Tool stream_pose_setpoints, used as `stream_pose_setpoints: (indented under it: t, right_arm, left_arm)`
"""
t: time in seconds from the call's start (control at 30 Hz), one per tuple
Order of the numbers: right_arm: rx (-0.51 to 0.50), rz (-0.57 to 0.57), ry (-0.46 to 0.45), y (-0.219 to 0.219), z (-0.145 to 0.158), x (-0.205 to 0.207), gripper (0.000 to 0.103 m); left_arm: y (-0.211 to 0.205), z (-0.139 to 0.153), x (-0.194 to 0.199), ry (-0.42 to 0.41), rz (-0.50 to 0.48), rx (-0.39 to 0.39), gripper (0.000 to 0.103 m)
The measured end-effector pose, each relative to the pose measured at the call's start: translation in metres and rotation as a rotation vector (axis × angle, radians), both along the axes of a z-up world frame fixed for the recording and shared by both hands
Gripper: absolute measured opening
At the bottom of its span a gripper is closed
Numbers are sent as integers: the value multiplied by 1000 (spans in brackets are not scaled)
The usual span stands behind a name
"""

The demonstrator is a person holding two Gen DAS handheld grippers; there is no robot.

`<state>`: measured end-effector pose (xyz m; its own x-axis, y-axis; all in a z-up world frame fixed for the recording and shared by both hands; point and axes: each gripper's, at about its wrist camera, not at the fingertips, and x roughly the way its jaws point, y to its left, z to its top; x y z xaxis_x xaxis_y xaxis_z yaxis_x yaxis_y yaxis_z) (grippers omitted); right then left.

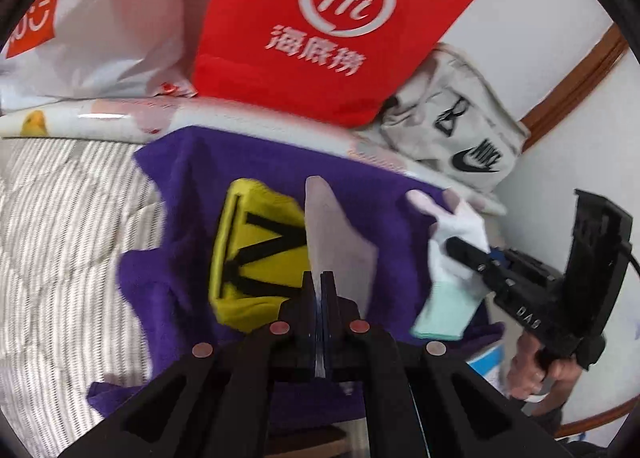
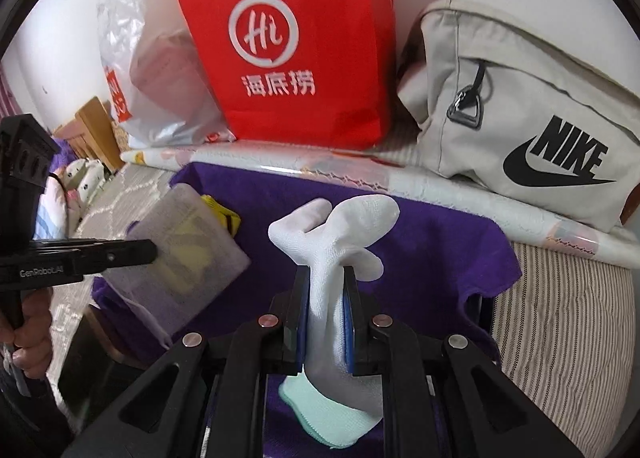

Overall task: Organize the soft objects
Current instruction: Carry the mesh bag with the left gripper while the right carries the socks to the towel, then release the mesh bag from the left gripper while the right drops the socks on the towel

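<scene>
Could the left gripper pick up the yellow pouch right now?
Probably not: the left gripper is shut on a mesh bag, though the yellow pouch lies uncovered just left of it.

left hand-held gripper [image 1: 322, 278] closed, right hand-held gripper [image 2: 325, 274] clamped

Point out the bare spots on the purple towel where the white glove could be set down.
The purple towel is bare right of the white glove, up to the striped bedding. The left is crowded: yellow pouch and the mesh bag in the left claw. The right claw holds the glove.
</scene>
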<state>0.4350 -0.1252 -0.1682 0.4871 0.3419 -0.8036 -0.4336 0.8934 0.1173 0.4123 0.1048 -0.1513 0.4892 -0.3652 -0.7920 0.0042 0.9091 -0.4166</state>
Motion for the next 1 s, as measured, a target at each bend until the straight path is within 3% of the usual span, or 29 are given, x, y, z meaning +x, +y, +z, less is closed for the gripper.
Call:
stream_pose_setpoints:
  t: [0.33,0.4,0.47,0.53,0.6,0.77,1.0]
  right_arm:
    - [-66,-6,16,3,-9,6,17]
    - [-77,-1,8,2,-7,4,26]
    - [-82,7,-5,1,-2,0,49]
    - [-96,7,-37,-1,2,-5,66]
    - [-126,6,-59,-3,5,-10,68]
    - [-111,-12,-64,-14,15,-26,68]
    - [-38,1,-81,-19,41,-80,69]
  left_arm:
    - [3,-11,0,39,-6,2,3]
    - [3,-11,-1,43,-4,15,4]
    - [3,-9,-2,44,-3,33,7]
    - [2,-7,-4,50,-6,39,24]
    - [3,-3,-8,41,3,46,50]
    - [5,9,-20,30,20,108,52]
    - [14,25,-59,12,48,114,53]
